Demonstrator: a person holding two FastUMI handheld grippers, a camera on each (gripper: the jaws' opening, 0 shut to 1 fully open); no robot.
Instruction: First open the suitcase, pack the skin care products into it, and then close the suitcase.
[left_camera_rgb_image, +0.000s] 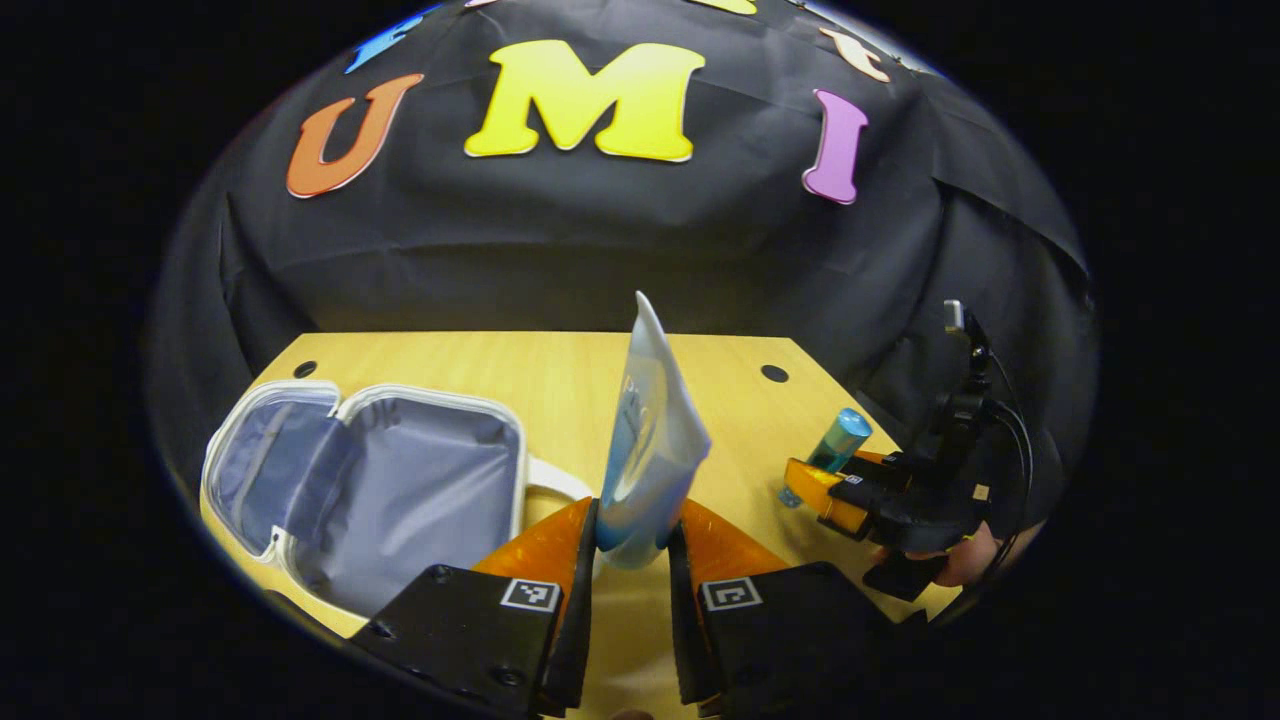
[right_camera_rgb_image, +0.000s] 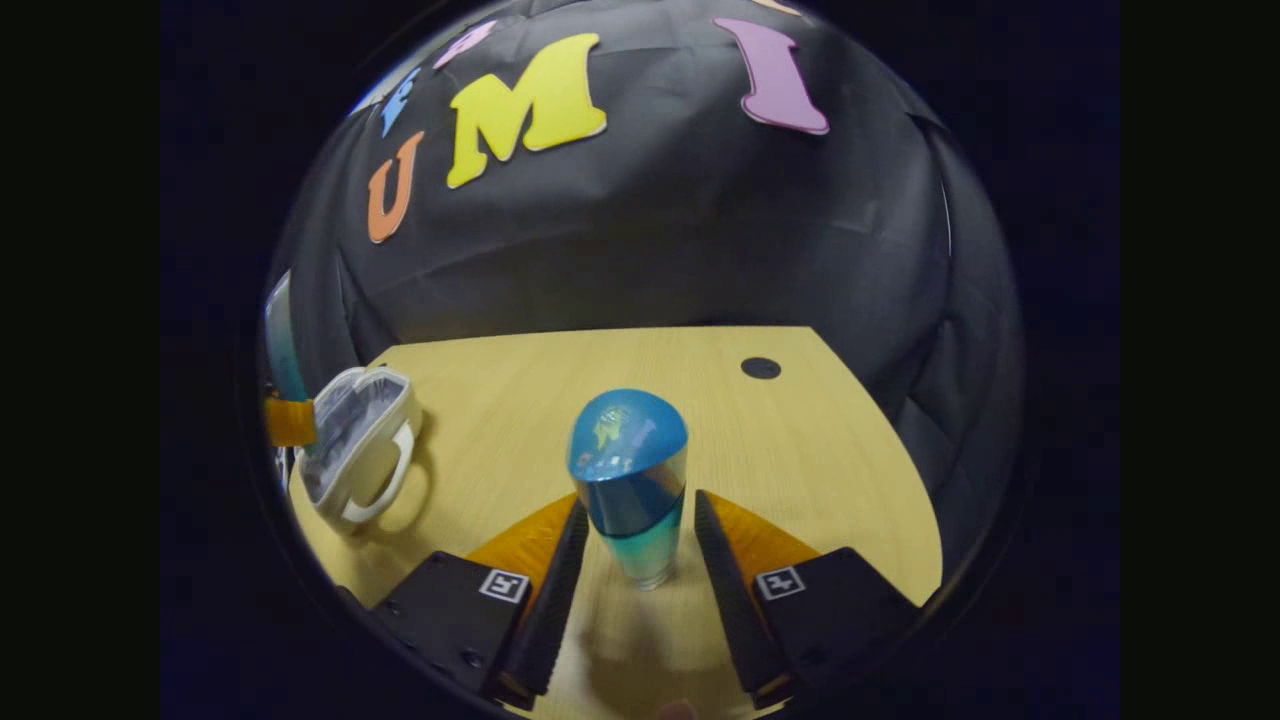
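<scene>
The suitcase (left_camera_rgb_image: 380, 490) lies open at the lower left of the left gripper view, its grey lining showing and its pale handle toward the centre; in the right gripper view it sits small at the left edge (right_camera_rgb_image: 362, 450) on the wooden table (right_camera_rgb_image: 800, 450). Just right of it in the left gripper view, the left gripper (left_camera_rgb_image: 632, 545) clamps the bottom of a white and blue tube (left_camera_rgb_image: 650, 440) between both fingers, the tube standing upright above the table (left_camera_rgb_image: 560, 370). At the right of that frame the right gripper (left_camera_rgb_image: 815, 485) (with part of a hand (left_camera_rgb_image: 965, 560) behind it) is at a teal-capped bottle (left_camera_rgb_image: 835, 445). In the right gripper view this bottle (right_camera_rgb_image: 628, 480) stands lower centre between the right gripper's (right_camera_rgb_image: 632, 545) fingers; the jaws are narrow around it, but whether they press on it I cannot tell.
</scene>
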